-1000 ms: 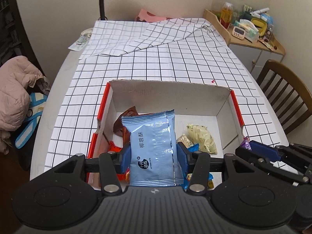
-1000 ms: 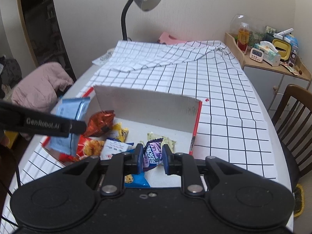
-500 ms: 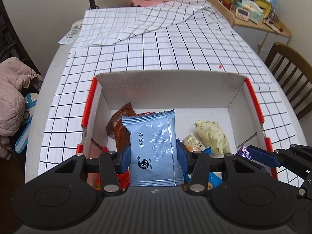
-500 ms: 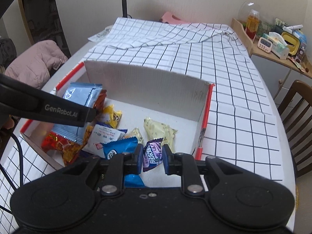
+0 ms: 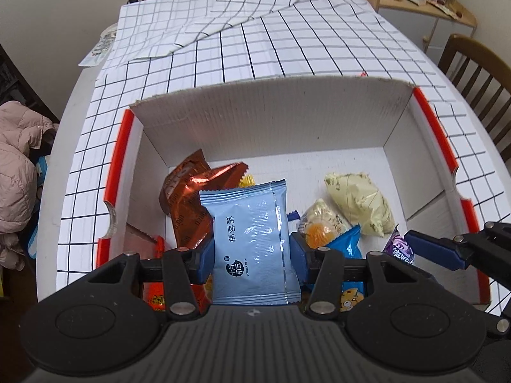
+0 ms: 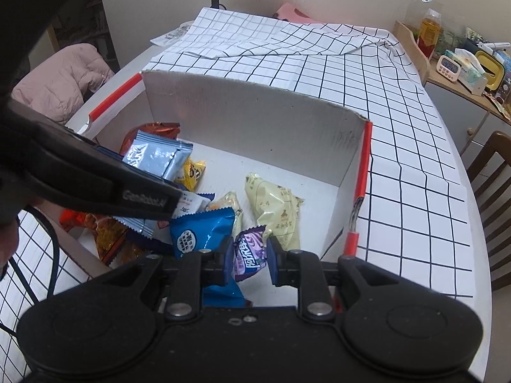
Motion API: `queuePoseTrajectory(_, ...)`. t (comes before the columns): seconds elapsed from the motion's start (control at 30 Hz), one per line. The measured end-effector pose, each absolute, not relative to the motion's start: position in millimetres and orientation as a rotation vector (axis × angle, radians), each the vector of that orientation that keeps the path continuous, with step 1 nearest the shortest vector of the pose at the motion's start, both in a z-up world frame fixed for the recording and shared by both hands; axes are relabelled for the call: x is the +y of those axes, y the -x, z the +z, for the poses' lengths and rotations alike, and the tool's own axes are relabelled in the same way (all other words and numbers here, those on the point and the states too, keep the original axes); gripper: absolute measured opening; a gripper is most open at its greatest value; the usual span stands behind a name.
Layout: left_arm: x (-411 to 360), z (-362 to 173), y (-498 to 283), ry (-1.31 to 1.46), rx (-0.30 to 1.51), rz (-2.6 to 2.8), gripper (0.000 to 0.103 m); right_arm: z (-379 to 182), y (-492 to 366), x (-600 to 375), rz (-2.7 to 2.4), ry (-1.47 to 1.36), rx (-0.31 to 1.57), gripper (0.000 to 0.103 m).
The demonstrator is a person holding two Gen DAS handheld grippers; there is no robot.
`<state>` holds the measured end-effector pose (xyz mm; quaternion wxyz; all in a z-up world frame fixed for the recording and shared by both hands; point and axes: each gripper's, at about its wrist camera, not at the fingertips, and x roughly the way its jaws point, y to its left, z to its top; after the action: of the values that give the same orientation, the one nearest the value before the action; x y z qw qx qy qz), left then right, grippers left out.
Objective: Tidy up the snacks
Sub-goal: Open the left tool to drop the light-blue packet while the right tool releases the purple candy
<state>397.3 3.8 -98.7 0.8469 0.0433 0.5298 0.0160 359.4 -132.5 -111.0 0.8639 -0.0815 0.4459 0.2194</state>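
My left gripper [image 5: 252, 255] is shut on a light blue snack packet [image 5: 252, 233], held upright just above the snacks in a white cardboard box [image 5: 271, 118] with red edges. In the right wrist view that packet [image 6: 156, 156] sticks out past the left gripper's black finger. My right gripper [image 6: 250, 257] hangs low over the box's near right corner. A small purple snack packet [image 6: 247, 249] sits between its blue pads, which still touch it while the jaws are opening. The left wrist view shows this purple packet [image 5: 399, 247] at the right edge.
Inside the box lie a pale yellow packet [image 5: 361, 204], a dark blue packet [image 6: 201, 229], a brown foil packet [image 5: 188, 198] and others. The box rests on a checked cloth [image 5: 287, 41]. A wooden chair [image 5: 472, 73] stands right, a cluttered shelf [image 6: 463, 60] beyond, a pink jacket [image 6: 64, 79] left.
Both grippers have sunk toward the box with their packets, so the box fills more of each view. The right pads stand slightly wider around the purple packet.
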Motion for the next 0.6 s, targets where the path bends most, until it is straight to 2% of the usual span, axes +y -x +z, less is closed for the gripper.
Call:
queuePoseTrajectory(0.33,6.2,-109.3,-397.0,-0.074,1.143,0.024,0.048,-114.3,-360.6,-133.4,0.452,0.168,0.944,0.025)
queuePoseTrajectory(0.6,11.0,-104.0,-391.9,-0.03,1.135,0.021,0.056,-111.0,-356.3,-139.6,0.442,0.137,0.948,0.032)
